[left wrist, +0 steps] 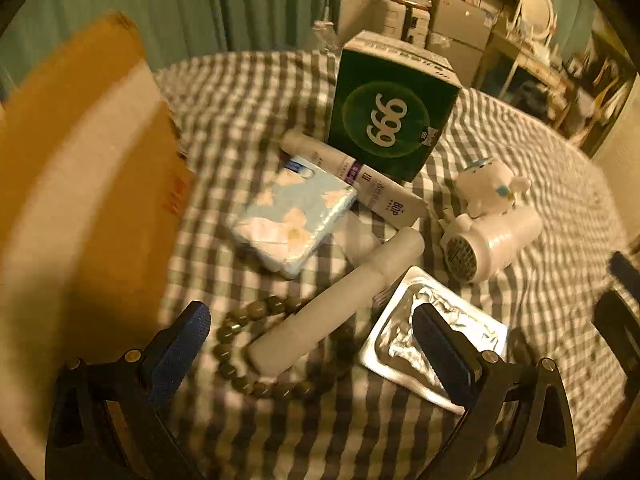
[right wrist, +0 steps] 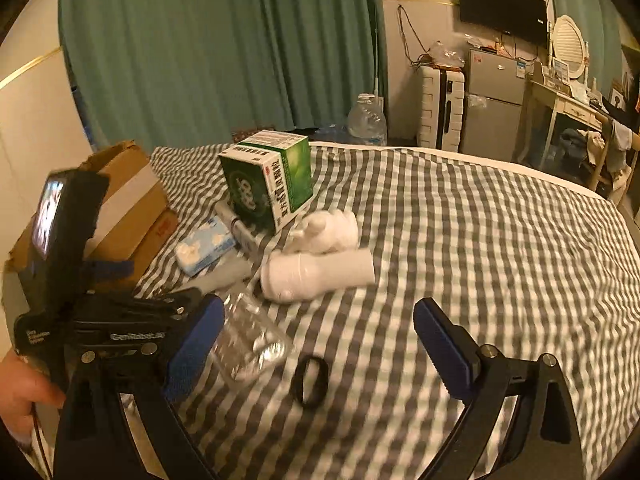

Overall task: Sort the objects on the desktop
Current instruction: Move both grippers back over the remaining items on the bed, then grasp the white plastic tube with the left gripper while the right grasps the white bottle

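Objects lie on a checked cloth. My left gripper [left wrist: 310, 336] is open and empty, low over a frosted white tube [left wrist: 336, 300] that lies across a bead bracelet [left wrist: 256, 364]; a silver blister pack [left wrist: 436, 336] sits by its right finger. Beyond are a blue tissue pack [left wrist: 292, 220], a white tube [left wrist: 372, 188], a green box [left wrist: 392, 120], a white toy [left wrist: 492, 188] and a white mini fan [left wrist: 488, 244]. My right gripper [right wrist: 318, 344] is open and empty above a black hair tie [right wrist: 310, 386]. A clear plastic case [right wrist: 252, 340] lies left of it.
An open cardboard box [left wrist: 80, 184] stands at the left; it also shows in the right wrist view [right wrist: 132, 200]. The left gripper's body [right wrist: 100, 320] is close at the right gripper's left. A water jug [right wrist: 366, 120], curtain and furniture are beyond the cloth.
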The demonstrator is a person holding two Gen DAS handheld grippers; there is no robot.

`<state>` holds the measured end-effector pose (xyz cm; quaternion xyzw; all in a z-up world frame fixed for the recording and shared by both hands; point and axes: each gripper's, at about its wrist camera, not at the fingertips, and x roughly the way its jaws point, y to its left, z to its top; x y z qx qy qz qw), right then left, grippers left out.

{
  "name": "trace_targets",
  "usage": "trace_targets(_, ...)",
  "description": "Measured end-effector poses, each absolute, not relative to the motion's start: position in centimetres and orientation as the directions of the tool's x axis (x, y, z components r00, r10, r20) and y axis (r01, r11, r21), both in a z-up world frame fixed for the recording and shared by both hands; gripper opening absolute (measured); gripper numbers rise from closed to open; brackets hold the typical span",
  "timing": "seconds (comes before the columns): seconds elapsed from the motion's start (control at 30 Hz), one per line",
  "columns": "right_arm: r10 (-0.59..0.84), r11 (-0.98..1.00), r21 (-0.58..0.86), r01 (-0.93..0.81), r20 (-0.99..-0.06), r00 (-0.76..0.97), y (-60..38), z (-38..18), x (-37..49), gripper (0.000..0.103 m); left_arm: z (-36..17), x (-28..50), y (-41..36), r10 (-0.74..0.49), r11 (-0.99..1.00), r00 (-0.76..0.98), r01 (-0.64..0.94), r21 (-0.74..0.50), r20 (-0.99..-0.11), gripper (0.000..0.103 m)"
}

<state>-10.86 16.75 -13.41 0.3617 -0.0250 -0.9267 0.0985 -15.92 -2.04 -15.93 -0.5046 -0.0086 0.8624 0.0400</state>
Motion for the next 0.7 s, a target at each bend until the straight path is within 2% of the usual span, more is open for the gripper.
trace_targets(0.13,-0.251,-0.967,0.204,0.151,-0.676,-0.693,16.6,-15.6,-13.0,0.096,-17.8,-16.4,-1.1,0.095,-0.992,-0.445,-0.112,-0.049,-0.891,0.103)
trace_targets(0.23,-0.27,-0.963,0.205,0.176,-0.687,-0.674,16.3,-16.5,-13.6,0.096,-18.3,-16.8,-2.1,0.112,-0.993,-0.44,-0.082,-0.084,-0.891,0.103)
trace_targets(0.33,-0.228,-0.973,0.148,0.176,-0.7,-0.676,15.7,-16.8,-14.2,0.103,-18.4,-16.6,-2.2,0.111,-0.993,-0.445,-0.079,-0.084,-0.889,0.103)
trace_targets(0.37,-0.222,-0.974,0.131,0.184,-0.693,-0.686,15.5,-16.7,-14.2,0.103,-18.4,-16.5,-2.2,0.112,-0.993,-0.447,-0.078,-0.086,-0.888,0.103)
trace_targets(0.43,-0.222,-0.972,0.102,0.21,-0.685,-0.694,15.0,-16.7,-14.5,0.103,-18.1,-16.2,-2.6,0.106,-0.994,-0.456,-0.06,-0.088,-0.884,0.095)
trace_targets(0.5,-0.209,-0.97,0.064,0.234,-0.705,-0.677,14.3,-16.9,-15.1,0.103,-18.0,-16.1,-3.1,0.104,-0.994,-0.46,-0.04,-0.097,-0.882,0.092)
trace_targets(0.6,-0.138,-0.971,-0.043,0.236,-0.704,-0.697,13.4,-17.4,-15.6,0.103,-18.7,-16.2,-3.1,0.104,-0.995,-0.435,-0.042,-0.096,-0.894,0.092)
trace_targets(0.7,-0.141,-0.967,-0.051,0.25,-0.709,-0.691,13.2,-18.1,-16.7,0.103,-19.2,-16.2,-3.5,0.113,-0.994,-0.421,-0.041,-0.106,-0.9,0.092)
